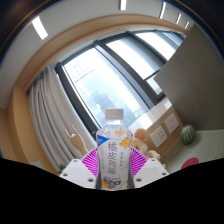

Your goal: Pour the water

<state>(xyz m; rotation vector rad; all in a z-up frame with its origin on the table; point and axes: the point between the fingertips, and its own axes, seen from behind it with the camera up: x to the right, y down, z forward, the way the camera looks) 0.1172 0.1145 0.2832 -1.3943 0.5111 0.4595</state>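
Observation:
A clear plastic bottle [113, 152] with a white cap and a white-and-orange label with blue print stands upright between my fingers. My gripper [112, 166] is shut on the bottle: both magenta pads [93, 163] press on its label, one at either side. The bottle is lifted, with the window behind it. No cup or other vessel shows near the fingers.
A large window [110, 75] with grey curtains [50, 115] at its left fills the background. A low surface at the right holds a green round object [188, 133] and some orange and pale items [160, 135]. Ceiling lights run overhead.

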